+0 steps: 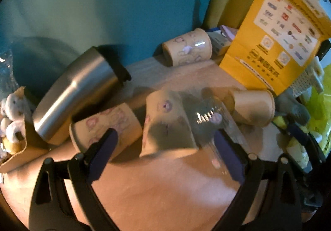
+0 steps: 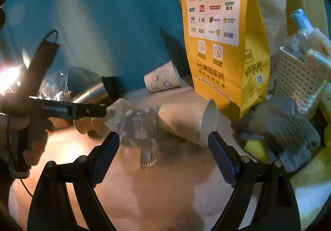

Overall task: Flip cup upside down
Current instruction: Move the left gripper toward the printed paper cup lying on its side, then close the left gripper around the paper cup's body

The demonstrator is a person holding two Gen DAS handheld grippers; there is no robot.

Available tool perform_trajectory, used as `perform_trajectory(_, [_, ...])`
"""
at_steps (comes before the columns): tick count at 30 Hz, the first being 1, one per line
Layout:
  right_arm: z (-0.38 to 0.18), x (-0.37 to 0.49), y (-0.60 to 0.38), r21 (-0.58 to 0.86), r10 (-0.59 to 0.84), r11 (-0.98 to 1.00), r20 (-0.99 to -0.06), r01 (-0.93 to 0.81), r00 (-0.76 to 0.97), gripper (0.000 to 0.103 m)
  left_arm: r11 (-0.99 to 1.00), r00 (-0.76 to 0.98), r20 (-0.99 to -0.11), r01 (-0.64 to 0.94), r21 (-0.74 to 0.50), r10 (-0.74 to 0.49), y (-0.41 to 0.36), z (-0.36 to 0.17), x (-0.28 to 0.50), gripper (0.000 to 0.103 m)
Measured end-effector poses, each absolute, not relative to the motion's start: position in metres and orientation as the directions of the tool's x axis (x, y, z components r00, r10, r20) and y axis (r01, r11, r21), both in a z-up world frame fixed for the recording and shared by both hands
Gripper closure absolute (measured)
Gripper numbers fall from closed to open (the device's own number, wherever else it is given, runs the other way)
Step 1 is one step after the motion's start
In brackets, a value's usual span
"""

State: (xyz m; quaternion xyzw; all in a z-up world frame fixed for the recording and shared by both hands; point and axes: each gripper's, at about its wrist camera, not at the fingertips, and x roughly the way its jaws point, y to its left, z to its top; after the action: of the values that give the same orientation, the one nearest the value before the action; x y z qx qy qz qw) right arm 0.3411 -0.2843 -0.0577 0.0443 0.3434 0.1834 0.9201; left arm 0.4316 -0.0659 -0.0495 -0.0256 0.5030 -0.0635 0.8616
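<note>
Several patterned paper cups lie on a pale table. In the left wrist view my left gripper is open, its blue pads either side of a tilted paper cup and a clear ribbed plastic cup. Another cup lies at the left pad, one lies to the right, one stands at the back. In the right wrist view my right gripper is open and empty, just behind the clear cup and a paper cup on its side. The left gripper reaches in from the left and touches a cup.
A steel tumbler lies at the left by the blue wall. A tall yellow paper bag stands at the back right. Grey gloves and a white perforated basket crowd the right. A box of small toys sits far left.
</note>
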Motion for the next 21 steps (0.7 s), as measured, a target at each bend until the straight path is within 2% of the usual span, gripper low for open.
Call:
perform_trajectory(10, [-0.059,0.340,-0.301,0.234,0.363,0.932,-0.613,-0.278,0.702,0.014,0.994,0.451,-0.892,0.105,0.010,-0.039,-0.087,-0.072,0.461,0.009])
perform_trajectory(14, [-0.057,0.336,-0.304,0.234,0.362,0.932,-0.611,-0.276,0.704,0.014,0.990,0.440,-0.898,0.135,0.040,-0.024,-0.094,-0.072,0.461,0.025])
perform_trajectory(16, [-0.054,0.331,-0.304,0.235,0.363,0.932,-0.606,-0.276,0.708,0.014,0.988,0.434,-0.901,0.144,0.062,-0.007,-0.096,-0.073,0.460,0.030])
perform_trajectory(21, [-0.050,0.324,-0.304,0.240,0.366,0.931,-0.601,-0.276,0.710,0.014,0.977,0.420,-0.908,0.190,0.101,0.012,-0.105,-0.078,0.452,0.030])
